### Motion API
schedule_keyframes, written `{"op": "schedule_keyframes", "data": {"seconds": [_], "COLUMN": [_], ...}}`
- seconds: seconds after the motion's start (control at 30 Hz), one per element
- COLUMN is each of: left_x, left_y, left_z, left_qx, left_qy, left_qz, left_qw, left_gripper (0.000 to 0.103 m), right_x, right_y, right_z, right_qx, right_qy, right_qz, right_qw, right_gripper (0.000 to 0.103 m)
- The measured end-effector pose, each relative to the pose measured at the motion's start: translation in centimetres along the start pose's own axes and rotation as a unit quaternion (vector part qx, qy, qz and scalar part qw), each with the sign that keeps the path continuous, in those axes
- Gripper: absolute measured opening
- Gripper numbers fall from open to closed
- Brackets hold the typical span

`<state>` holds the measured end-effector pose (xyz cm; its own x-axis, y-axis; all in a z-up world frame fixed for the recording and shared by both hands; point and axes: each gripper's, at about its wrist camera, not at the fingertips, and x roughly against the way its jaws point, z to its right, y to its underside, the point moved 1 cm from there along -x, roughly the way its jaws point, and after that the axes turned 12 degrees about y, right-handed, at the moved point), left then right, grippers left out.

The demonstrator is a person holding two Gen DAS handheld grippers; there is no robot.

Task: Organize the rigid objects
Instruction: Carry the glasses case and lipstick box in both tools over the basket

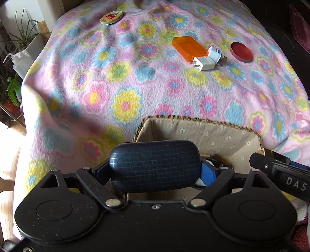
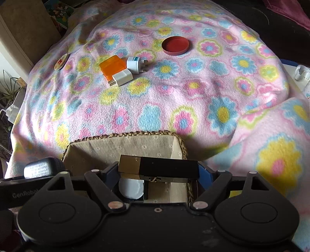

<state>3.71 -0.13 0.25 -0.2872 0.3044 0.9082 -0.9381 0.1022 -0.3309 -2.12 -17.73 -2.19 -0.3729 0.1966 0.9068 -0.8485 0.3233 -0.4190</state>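
Observation:
My left gripper [image 1: 155, 171] is shut on a dark blue glasses case [image 1: 155, 164] with a grid pattern, held crosswise above the near left part of a woven, cloth-lined basket [image 1: 193, 121]. My right gripper [image 2: 158, 170] is shut on a black and gold box [image 2: 160, 167] over the same basket [image 2: 126, 135], where a white round thing [image 2: 130, 188] lies inside. Farther away on the flowered blanket lie an orange box [image 1: 189, 48], two white plug adapters [image 1: 204, 63] touching it, a red lid [image 1: 241, 51] and a round tin [image 1: 111, 17].
The flowered blanket [image 1: 126, 87] covers the whole surface, with a raised fold [image 2: 271, 145] at the right. Potted plants [image 1: 17, 38] and a white bottle stand past the left edge. The right gripper's body [image 1: 281, 170] sits close beside my left one.

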Motion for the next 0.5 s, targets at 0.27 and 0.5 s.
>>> {"op": "schedule_keyframes", "data": {"seconds": [0.27,0.5], "left_x": [0.4,0.4], "left_y": [2.1,3.2], "left_z": [0.2,-0.1], "left_qx": [-0.003,0.009], "left_qy": [-0.004,-0.011], "left_qz": [-0.004,-0.019], "left_qw": [1.0,0.9997], "left_gripper": [0.086,0.086], "right_x": [2.1,2.8], "right_y": [2.2,3.5], "right_z": [-0.2,-0.5], "right_qx": [0.01,0.032], "right_qy": [0.013,0.02], "right_qz": [0.006,0.005], "right_qw": [1.0,0.999], "right_gripper": [0.082,0.082]}}
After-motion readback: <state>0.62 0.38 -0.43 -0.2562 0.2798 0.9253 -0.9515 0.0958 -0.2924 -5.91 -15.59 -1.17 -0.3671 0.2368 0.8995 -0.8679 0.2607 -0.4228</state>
